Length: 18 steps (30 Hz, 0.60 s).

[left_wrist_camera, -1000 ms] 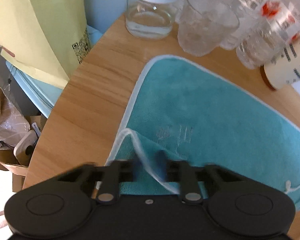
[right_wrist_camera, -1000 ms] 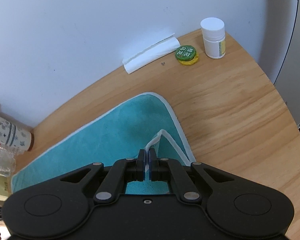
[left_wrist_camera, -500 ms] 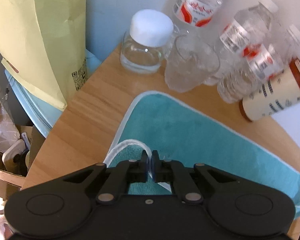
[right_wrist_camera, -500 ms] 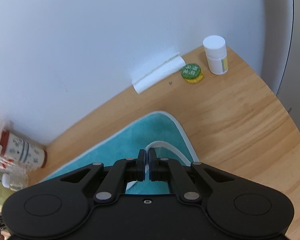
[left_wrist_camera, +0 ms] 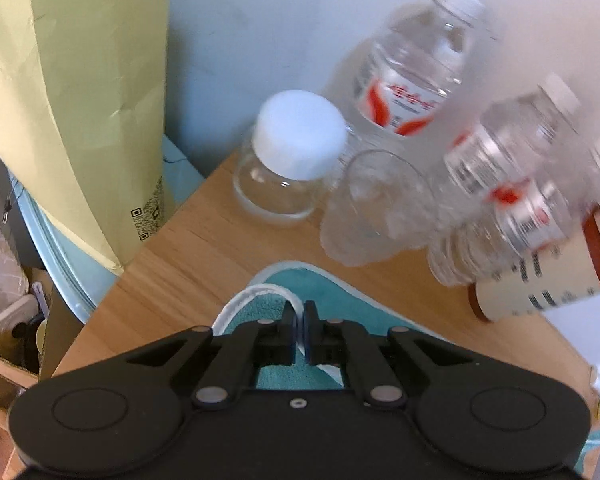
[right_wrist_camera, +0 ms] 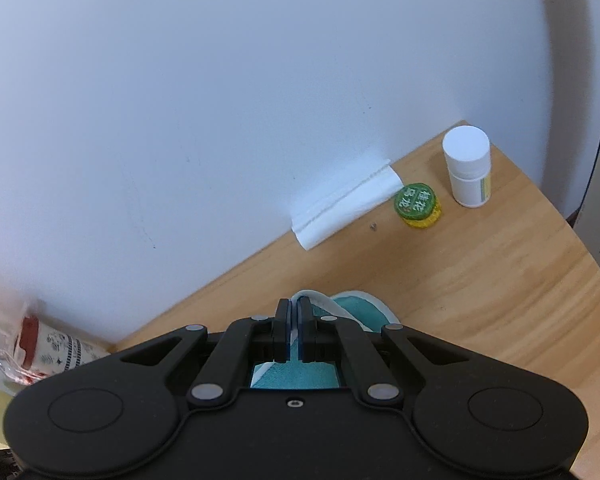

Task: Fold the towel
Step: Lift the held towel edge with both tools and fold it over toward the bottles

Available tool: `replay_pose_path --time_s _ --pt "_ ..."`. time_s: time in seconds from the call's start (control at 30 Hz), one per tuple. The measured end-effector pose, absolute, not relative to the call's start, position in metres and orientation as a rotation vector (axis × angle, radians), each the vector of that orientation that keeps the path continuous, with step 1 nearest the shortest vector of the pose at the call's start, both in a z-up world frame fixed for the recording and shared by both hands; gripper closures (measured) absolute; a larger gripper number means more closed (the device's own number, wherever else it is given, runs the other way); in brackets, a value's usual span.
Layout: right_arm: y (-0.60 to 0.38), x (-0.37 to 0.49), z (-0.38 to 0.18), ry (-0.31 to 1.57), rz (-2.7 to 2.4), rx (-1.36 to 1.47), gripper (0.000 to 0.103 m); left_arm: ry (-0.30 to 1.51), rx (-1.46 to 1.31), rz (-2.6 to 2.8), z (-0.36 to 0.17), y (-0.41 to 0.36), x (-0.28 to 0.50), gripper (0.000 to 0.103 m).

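bench: light wood top [left_wrist_camera: 204, 252], butts against a white wall
towel: teal, white hem [left_wrist_camera: 336, 294], lying on bench
left end: lidded glass jar [left_wrist_camera: 288, 168], clear tumbler [left_wrist_camera: 374, 210], water bottles [left_wrist_camera: 410, 76], paper cup on its side [left_wrist_camera: 540, 284]
right end: folded tissue [right_wrist_camera: 346, 208] at the wall, green-capped tin [right_wrist_camera: 417, 205], white pill bottle [right_wrist_camera: 468, 170]

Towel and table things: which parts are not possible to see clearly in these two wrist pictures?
- Towel: in both wrist views the black claw body hides most of it; only the pinched white hem and a far corner show.
- Water bottles, left wrist view: blurred, labels unreadable.
- Paper cup, right wrist view: blurred and partly hidden behind the claw body.
- Green lid: its print is too small to read reliably.
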State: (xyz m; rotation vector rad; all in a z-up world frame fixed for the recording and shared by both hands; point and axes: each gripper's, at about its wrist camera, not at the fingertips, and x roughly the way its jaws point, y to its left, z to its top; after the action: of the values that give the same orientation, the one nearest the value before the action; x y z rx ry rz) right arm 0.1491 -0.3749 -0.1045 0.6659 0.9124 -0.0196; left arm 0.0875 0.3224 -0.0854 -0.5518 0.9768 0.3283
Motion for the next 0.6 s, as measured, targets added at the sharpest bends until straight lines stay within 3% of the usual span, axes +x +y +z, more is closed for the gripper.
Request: replay_pose_path --time_s 0.6 --pt "-0.375 0.183 -0.131 0.876 -0.07 0.754 0.1 0.936 -0.53 0.339 -0.093 0.318 0.133 0.1"
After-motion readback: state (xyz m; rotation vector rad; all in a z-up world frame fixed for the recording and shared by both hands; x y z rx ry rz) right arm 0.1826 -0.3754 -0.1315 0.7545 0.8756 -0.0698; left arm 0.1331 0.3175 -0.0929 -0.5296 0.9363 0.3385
